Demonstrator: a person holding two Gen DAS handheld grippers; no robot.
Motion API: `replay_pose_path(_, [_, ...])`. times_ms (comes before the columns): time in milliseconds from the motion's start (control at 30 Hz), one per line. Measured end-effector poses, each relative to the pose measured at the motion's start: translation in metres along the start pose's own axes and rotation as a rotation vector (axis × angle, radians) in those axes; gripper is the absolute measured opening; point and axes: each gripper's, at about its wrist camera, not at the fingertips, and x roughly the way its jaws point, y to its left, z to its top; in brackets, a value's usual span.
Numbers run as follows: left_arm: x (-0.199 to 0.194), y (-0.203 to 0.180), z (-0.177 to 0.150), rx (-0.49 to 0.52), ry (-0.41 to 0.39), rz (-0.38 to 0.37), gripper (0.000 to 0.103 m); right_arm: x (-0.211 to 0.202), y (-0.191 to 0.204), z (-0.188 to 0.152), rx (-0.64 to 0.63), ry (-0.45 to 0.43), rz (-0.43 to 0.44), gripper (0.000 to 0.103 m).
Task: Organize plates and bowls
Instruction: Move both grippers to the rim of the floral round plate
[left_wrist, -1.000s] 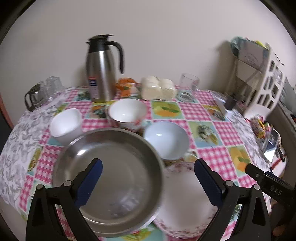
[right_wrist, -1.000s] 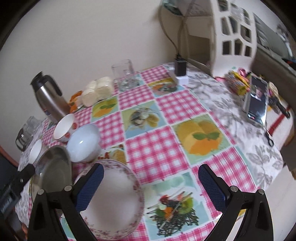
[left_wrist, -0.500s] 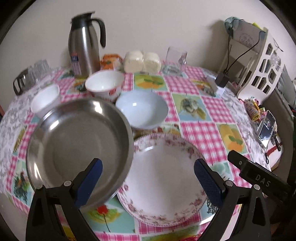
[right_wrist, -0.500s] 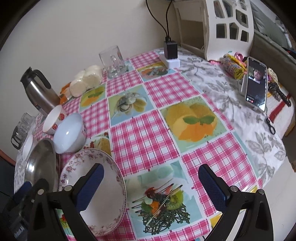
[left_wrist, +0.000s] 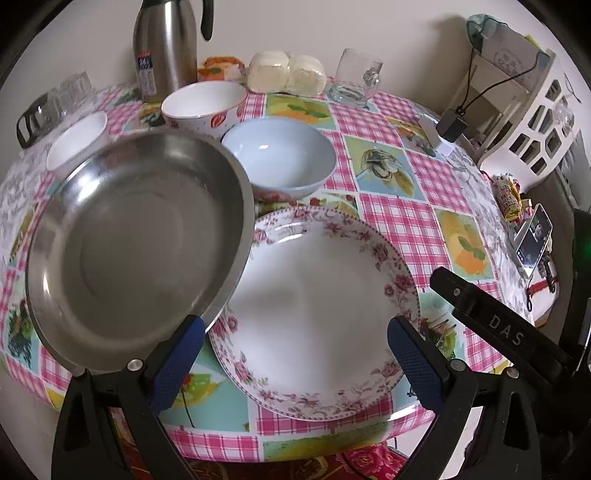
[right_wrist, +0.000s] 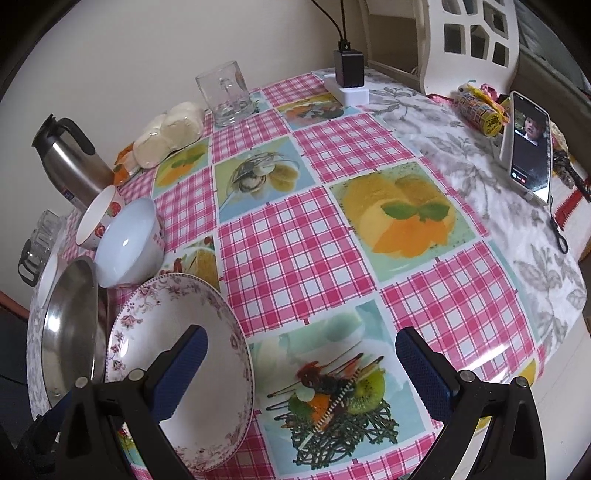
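Steel pan (left_wrist: 136, 236) seen tilted, rim overlapping floral plate (left_wrist: 317, 306) on worktop (left_wrist: 399, 221). Blue bowl (left_wrist: 279, 158) set just behind plate, rose bowl (left_wrist: 205, 103) beside it. Left hand-held gripper (left_wrist: 295, 354) spread wide over plate. Right hand-held gripper (right_wrist: 301, 373) also wide, nothing held.

Pink-checked tablecloth (left_wrist: 402, 221), rose-rimmed white plate (left_wrist: 317, 310), silver pan (left_wrist: 136, 240)
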Motion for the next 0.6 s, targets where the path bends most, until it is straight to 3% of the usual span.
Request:
replay_pose_path(133, [0.0, 0.001, -0.002, -0.001, 0.005, 0.008, 0.099, 0.008, 0.001, 0.0, 0.015, 0.022, 0.031, 0.1])
replay_pose_path(267, [-0.002, -0.001, -0.003, 0.005, 0.006, 0.0, 0.099, 0.012, 0.004, -0.002, 0.019, 0.036, 0.042, 0.088])
replay_pose_path(600, [0.004, -0.002, -0.008, -0.005, 0.049, -0.03, 0.098, 0.025, 0.008, -0.006, 0.02, 0.089, 0.076, 0.08])
